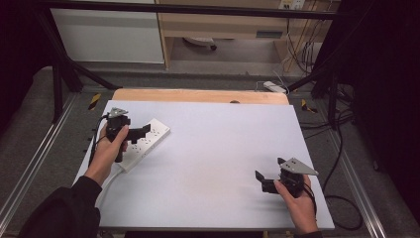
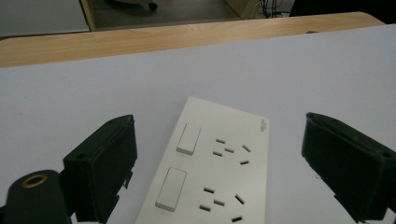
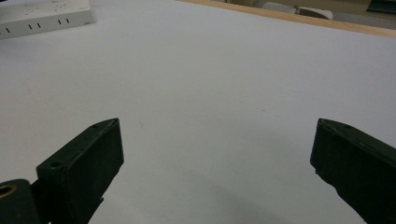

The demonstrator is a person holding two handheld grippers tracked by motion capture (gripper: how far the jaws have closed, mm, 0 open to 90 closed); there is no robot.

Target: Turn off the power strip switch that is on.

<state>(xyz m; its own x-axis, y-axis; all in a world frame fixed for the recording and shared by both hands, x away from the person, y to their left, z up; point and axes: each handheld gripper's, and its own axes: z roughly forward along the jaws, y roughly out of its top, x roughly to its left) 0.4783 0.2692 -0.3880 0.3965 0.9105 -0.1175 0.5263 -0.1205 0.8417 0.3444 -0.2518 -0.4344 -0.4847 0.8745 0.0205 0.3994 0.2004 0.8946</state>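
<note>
The table (image 1: 213, 163), covered with a pale sheet and showing a strip of bare wood along its far edge, carries a white power strip (image 1: 144, 140) on its left half. The strip lies flat, socket face up, its long axis running on a diagonal from near-left to far-right in the high view. Its white cord leaves the near end and curves back toward the person's left sleeve.

The left hand (image 1: 110, 148) comes in from the lower left with the forearm angled up and inward, fist wrapped round the handle of the left gripper (image 1: 142, 130). That gripper hangs just over the near part of the power strip and points along it toward the far right. Its jaws stand wide apart with nothing between the pads; in the left gripper view the strip lies below and between them, untouched.

The right hand (image 1: 297, 198) rests low at the near right of the table, well apart from the power strip, holding the right gripper (image 1: 262, 178) pointed left and slightly away. Its jaws are likewise spread wide over bare table, gripping nothing.

In the left gripper view the strip shows two rocker switches, each beside a group of socket slots. A small grey mark sits at one far corner, too small to read.
</note>
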